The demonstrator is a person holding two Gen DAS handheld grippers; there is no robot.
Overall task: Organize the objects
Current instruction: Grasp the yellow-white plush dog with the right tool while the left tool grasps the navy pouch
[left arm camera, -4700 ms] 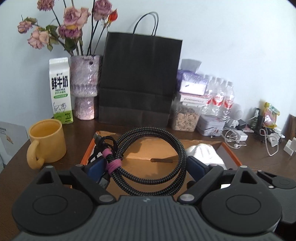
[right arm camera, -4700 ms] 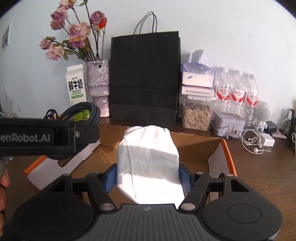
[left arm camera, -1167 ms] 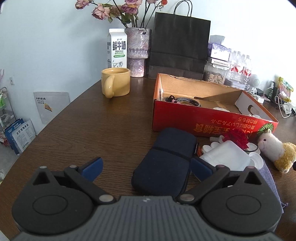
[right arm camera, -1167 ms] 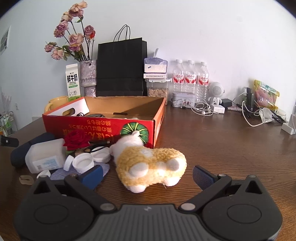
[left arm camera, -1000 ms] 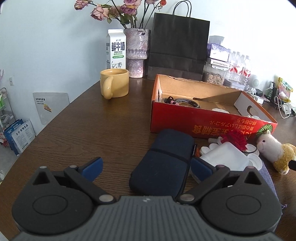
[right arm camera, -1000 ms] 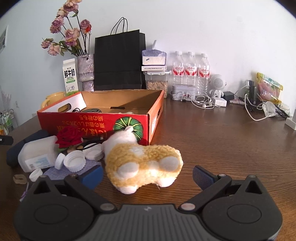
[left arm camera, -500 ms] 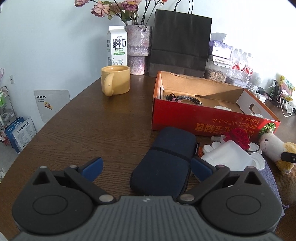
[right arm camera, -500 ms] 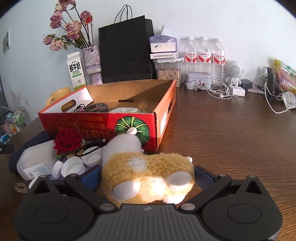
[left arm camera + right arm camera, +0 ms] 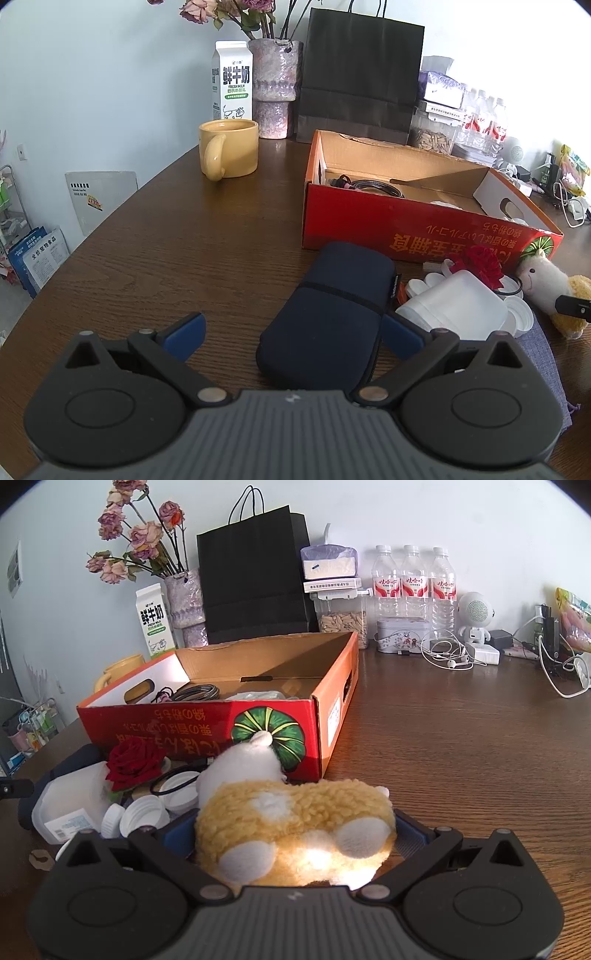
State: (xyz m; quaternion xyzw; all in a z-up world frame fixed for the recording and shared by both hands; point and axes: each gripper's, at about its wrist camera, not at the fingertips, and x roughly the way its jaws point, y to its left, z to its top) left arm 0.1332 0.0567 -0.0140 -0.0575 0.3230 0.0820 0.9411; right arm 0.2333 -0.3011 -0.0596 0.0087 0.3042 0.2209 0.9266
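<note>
A part of the sorting was done, as far as I could judge: the red cardboard box (image 9: pixel 406 229) in the middle of the table (image 9: pixel 184 240) already held a coiled braided cable (image 9: pixel 373 183) and something white beside it. Much was left outside, in a heap just in front of the box.

My right hand-held gripper (image 9: pixel 295 834) had its fingers on both sides of the plush toy (image 9: pixel 295 823), which lay on its side on the table, close to the box's front corner. The pads seemed to touch the fur, but I cannot tell if they really pinched it. The toy looked soft, yellow and woolly, with a white head and white feet.

My left hand-held gripper (image 9: pixel 291 332) was spread wide around the near end of the dark blue pouch (image 9: pixel 332 314), which lay flat. The right finger (image 9: pixel 400 334) was just beside the pouch; the left one was apart from it.

A white plastic bottle (image 9: pixel 454 310), some white caps (image 9: pixel 142 818) and a red rose (image 9: pixel 133 760) waited between the pouch and the toy.
</note>
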